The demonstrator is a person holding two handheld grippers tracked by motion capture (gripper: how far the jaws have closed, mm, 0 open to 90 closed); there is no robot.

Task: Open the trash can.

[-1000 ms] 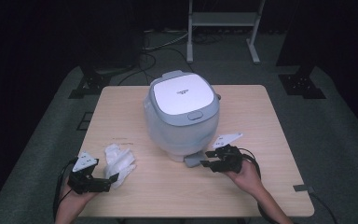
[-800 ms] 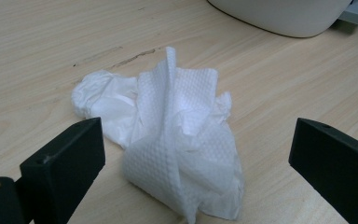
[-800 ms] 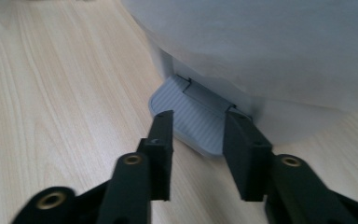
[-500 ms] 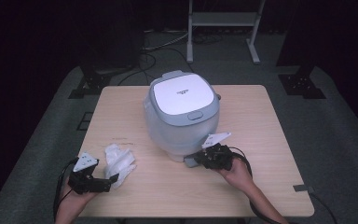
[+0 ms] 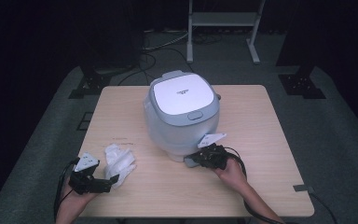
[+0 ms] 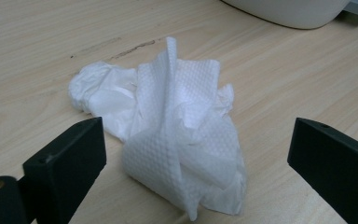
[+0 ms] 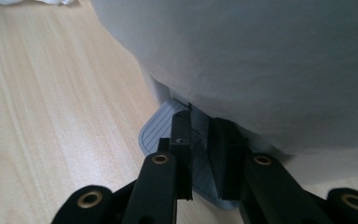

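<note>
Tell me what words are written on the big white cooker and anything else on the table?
Lid of the rice cooker: one small dark line of print, too small and blurred to read.
Crumpled paper towel: no writing.
Table: no writing, just a faint dark scuff near the towel.
Nothing here can be read.

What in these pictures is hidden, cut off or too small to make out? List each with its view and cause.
- Lettering on the cooker lid: high view, too small.
- Grey ribbed tab: right gripper view, its far end runs under the cooker body.
- Paper towel: left gripper view, its underside lies against the table.
</note>
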